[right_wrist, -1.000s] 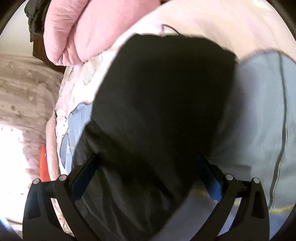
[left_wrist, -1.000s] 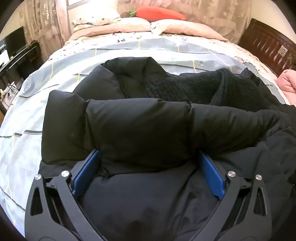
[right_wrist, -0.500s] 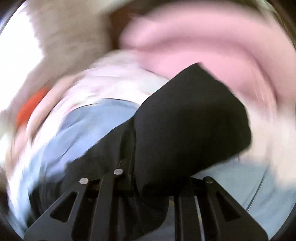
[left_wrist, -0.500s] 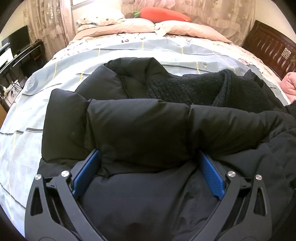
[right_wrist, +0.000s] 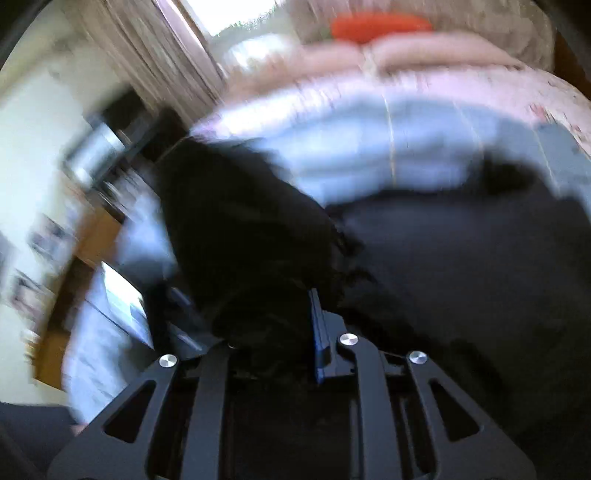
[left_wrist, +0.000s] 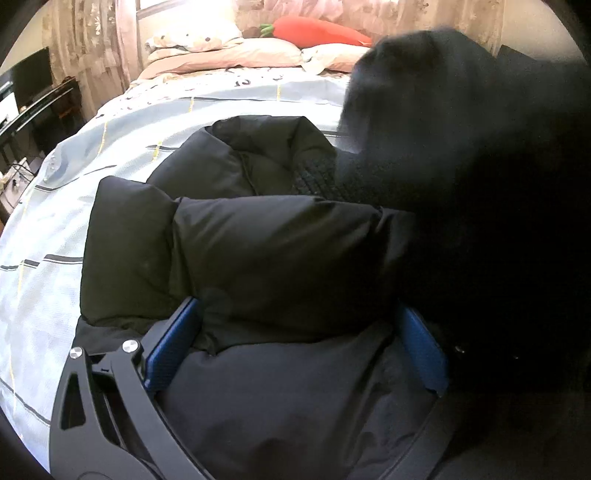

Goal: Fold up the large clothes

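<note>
A black puffer jacket [left_wrist: 258,258] lies spread on the bed [left_wrist: 110,140], one sleeve folded across its body. The left gripper [left_wrist: 295,343] rests on the jacket, its blue fingers [left_wrist: 170,347] set wide apart. The right gripper [right_wrist: 266,332] is clamped narrow on a dark fold of the jacket, lifted above the bed; that view is blurred. A red carrot-shaped pillow [left_wrist: 317,33] lies at the headboard end.

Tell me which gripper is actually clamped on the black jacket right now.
The right gripper: its jaws are drawn in on a bunch of the black jacket. The left gripper stands wide open, fingers either side of a folded sleeve.
</note>
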Motion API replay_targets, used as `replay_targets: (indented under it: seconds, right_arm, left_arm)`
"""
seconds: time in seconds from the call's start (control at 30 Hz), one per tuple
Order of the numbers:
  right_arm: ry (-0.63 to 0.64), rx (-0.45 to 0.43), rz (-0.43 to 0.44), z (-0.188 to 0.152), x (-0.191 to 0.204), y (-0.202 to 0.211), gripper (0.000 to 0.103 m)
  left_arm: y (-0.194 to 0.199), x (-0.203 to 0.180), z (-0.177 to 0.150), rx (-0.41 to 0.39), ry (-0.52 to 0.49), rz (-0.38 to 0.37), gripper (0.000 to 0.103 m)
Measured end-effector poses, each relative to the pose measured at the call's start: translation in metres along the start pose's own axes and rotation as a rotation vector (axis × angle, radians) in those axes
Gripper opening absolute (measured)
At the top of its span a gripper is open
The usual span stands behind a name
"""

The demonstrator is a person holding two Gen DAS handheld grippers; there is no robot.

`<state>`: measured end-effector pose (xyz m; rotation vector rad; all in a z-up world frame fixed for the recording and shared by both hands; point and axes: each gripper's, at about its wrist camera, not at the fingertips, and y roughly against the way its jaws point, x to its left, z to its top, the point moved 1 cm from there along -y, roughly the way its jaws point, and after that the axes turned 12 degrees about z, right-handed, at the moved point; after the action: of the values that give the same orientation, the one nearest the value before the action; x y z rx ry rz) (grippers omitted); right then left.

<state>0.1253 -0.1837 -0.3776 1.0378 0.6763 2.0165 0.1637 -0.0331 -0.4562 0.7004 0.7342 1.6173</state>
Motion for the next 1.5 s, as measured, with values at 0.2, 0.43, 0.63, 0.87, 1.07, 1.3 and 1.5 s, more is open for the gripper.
replay_targets:
  seconds: [0.2,0.43,0.63,0.87,1.07,1.3,1.5]
  right_arm:
    - [-0.159,0.099,0.106,0.010,-0.002,0.028,0.046]
    - [-0.038,-0.071,0.236,0.078,0.007,0.132,0.102]
    - [-0.353,0.098,-0.331,0.030,-0.149,0.061,0.102]
    - [-0.249,-0.019,-0.402,-0.022,-0.136,0.044,0.102]
    - [-0.230,0.018,-0.367,-0.014,-0.144,0.038,0.102]
    - [-0.239,0.014,-0.354,-0.010,-0.140,0.043,0.102]
    - [-0.242,0.074,-0.383,0.008,-0.158,0.052,0.101]
  left_arm:
    - [0.000,0.001,-0.001,-0.016,0.007,-0.015,0.101]
    - [-0.001,0.001,0.000,-0.010,0.015,-0.009,0.101]
    - [-0.001,0.002,-0.001,-0.015,0.019,-0.008,0.101]
    - [0.005,0.009,0.003,0.013,0.025,-0.001,0.101]
    - [0.135,0.049,0.055,-0.142,0.155,0.054,0.101]
    - [0.129,-0.062,0.110,-0.102,0.132,-0.151,0.101]
    - [0.031,-0.109,0.069,0.046,0.050,0.027,0.101]
